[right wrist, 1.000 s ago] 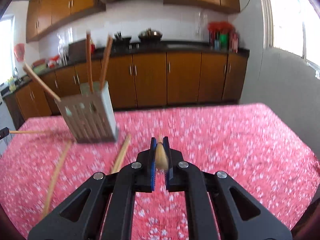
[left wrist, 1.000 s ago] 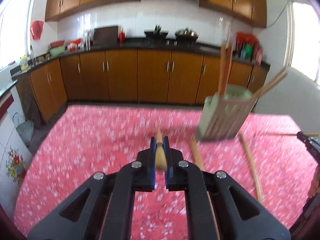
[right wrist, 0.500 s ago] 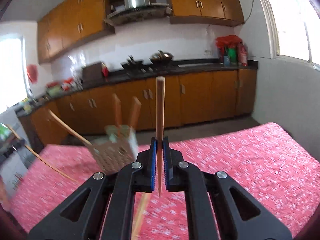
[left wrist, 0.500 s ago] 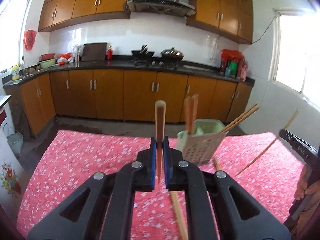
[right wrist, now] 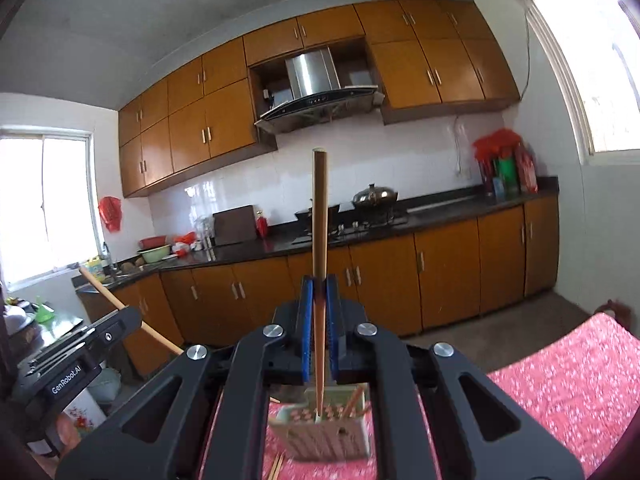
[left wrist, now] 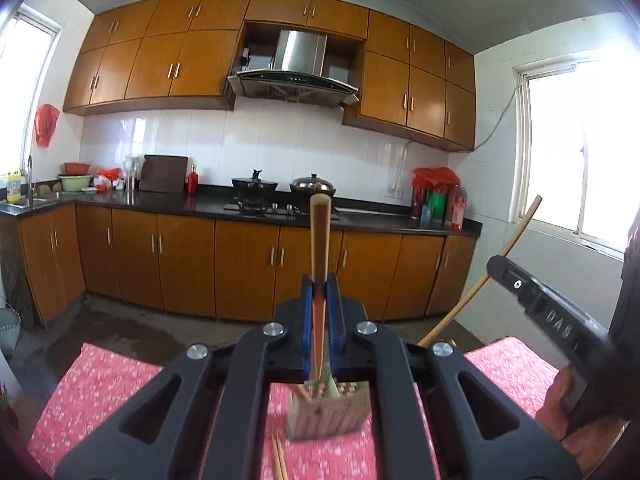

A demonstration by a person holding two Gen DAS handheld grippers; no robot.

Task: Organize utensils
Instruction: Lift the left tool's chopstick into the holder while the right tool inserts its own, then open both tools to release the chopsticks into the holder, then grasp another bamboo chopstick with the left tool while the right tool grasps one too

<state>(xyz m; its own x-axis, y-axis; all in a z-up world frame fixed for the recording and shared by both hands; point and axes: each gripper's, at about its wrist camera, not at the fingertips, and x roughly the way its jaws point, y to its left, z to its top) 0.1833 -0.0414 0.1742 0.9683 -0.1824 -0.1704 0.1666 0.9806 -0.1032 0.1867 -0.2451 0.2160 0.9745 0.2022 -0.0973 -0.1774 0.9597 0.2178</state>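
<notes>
Left gripper (left wrist: 320, 320): blue pads clamped on one chopstick (left wrist: 320, 240), held upright; square butt end up, thin end w/ its tip at the holder's mouth.
Right gripper (right wrist: 319, 324): likewise clenched on a second chopstick (right wrist: 320, 240), upright; lower tip was inside the holder, near its front wall.
Holder (left wrist: 326, 416): slotted pale-green utensil holder, standing on the cloth directly below both grippers. In right-wrist view (right wrist: 324, 432) at least one more stick leaned inside it, to the right of the gripped one.
Loose chopsticks (left wrist: 279, 458): a pair lay flat on the cloth just in front of the holder, toward the camera, slightly left of its centre.
Counter cloth (left wrist: 100, 384): red w/ small white flowers; it carried the holder and the loose pair.
Cross-views: seen from the left wrist, the right gripper's body (left wrist: 548, 312) was up and to the right of the holder, its stick angled up-right. Seen from the right wrist, the left gripper's body (right wrist: 72, 360) was left of the holder, w/ its stick angled up-left.
Backdrop: behind the holder, brown kitchen cabinets (left wrist: 180, 268), a dark worktop w/ a hob and two pots (left wrist: 312, 186), range hood (left wrist: 296, 76) above.
</notes>
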